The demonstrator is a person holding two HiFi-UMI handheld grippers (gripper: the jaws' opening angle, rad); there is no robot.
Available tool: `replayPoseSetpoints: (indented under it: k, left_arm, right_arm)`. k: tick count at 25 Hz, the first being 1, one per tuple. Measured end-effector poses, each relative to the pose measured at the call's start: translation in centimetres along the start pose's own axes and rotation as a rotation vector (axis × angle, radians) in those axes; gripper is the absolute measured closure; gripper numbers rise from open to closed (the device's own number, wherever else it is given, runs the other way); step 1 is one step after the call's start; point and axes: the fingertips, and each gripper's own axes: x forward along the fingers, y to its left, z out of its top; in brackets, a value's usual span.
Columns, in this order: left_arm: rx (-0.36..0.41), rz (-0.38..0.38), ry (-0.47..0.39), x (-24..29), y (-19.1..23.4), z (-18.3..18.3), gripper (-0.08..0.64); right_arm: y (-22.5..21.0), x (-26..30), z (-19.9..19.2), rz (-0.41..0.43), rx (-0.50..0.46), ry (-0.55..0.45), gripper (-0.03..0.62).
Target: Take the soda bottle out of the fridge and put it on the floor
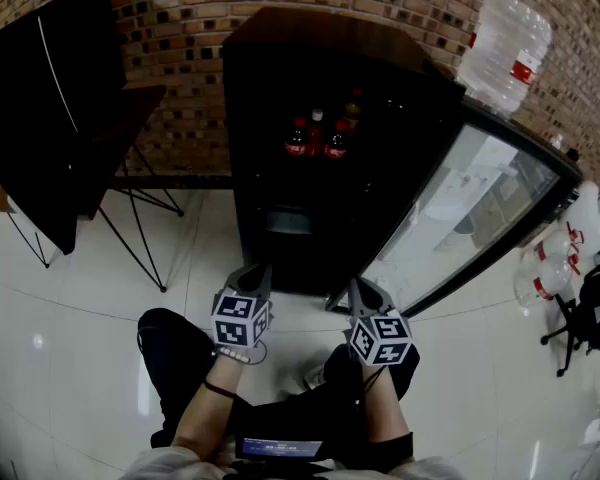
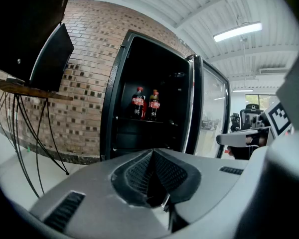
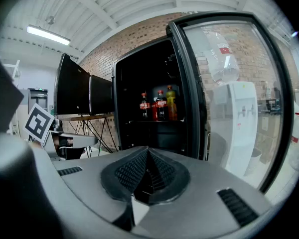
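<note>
A black fridge [image 1: 280, 198] stands with its glass door [image 1: 470, 208] swung wide to the right. On its upper shelf are dark soda bottles with red labels [image 1: 298, 138] [image 1: 338, 140], seen too in the left gripper view [image 2: 138, 102] and the right gripper view [image 3: 161, 105], where a yellow-orange bottle [image 3: 171, 102] stands beside them. My left gripper [image 1: 252, 273] [image 2: 152, 156] and right gripper [image 1: 365, 293] [image 3: 148, 156] hover side by side low before the fridge, well short of the shelf. Both are shut with nothing in them.
A big water jug [image 1: 505, 50] lies on the fridge's top right. A black screen [image 1: 50, 118] on a wire-legged wooden table [image 1: 130, 108] stands to the left. Water bottles [image 1: 550, 268] and an office chair [image 1: 590, 308] are at the right. White tiled floor [image 1: 90, 298] spreads around.
</note>
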Motion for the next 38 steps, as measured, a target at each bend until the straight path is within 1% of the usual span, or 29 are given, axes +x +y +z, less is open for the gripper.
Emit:
replayPoseSetpoints:
  k: [6, 10, 12, 14, 17, 19, 22, 23, 26, 28, 30, 34, 38]
  left_arm:
    - [0.045, 0.004, -0.025, 1.8, 0.0, 3.4, 0.558]
    - [0.077, 0.003, -0.072, 3.3, -0.1, 7.1, 0.557]
    - [0.088, 0.001, -0.100, 4.2, 0.0, 9.1, 0.531]
    - [0.105, -0.001, -0.120, 5.3, 0.2, 10.9, 0.524]
    - [0.117, -0.002, -0.135, 7.1, 0.4, 13.5, 0.453]
    - [0.120, 0.003, -0.144, 8.5, 0.7, 15.4, 0.451]
    - [0.151, 0.036, -0.161, 11.1, 1.1, 18.6, 0.384]
    - [0.155, 0.049, -0.163, 12.0, 1.2, 19.7, 0.351]
    - [0.148, 0.085, -0.163, 14.5, 2.0, 22.1, 0.301]
    - [0.156, 0.104, -0.153, 16.3, 2.4, 23.2, 0.299]
    - [0.165, 0.121, -0.139, 18.0, 2.9, 23.7, 0.280]
    - [0.163, 0.162, -0.103, 20.6, 4.7, 23.7, 0.278]
    - [0.187, 0.173, -0.069, 22.7, 5.6, 23.7, 0.278]
  right_arm:
    - [-0.4, -0.2, 0.5, -0.004, -0.001, -0.009, 0.600]
    - [-0.5, -0.2, 0.7, -0.008, -0.012, -0.015, 0.598]
    - [-0.5, -0.3, 1.0, -0.005, -0.015, -0.022, 0.598]
    - [-0.4, -0.4, 1.6, 0.007, -0.009, -0.039, 0.600]
    - [0.1, -0.9, 3.2, 0.019, -0.018, -0.074, 0.600]
    - [0.3, -1.2, 3.8, 0.010, -0.048, -0.081, 0.598]
    - [0.5, -1.3, 4.2, 0.012, -0.059, -0.086, 0.598]
    - [0.6, -1.3, 4.3, 0.015, -0.059, -0.090, 0.598]
    - [0.7, -1.3, 4.4, 0.011, -0.073, -0.094, 0.598]
    - [0.7, -1.3, 4.4, 0.012, -0.073, -0.095, 0.598]
    - [0.7, -1.1, 4.5, 0.016, -0.068, -0.099, 0.598]
    - [0.8, -1.0, 4.6, 0.019, -0.061, -0.107, 0.598]
    - [0.4, -0.9, 4.5, 0.018, -0.051, -0.107, 0.598]
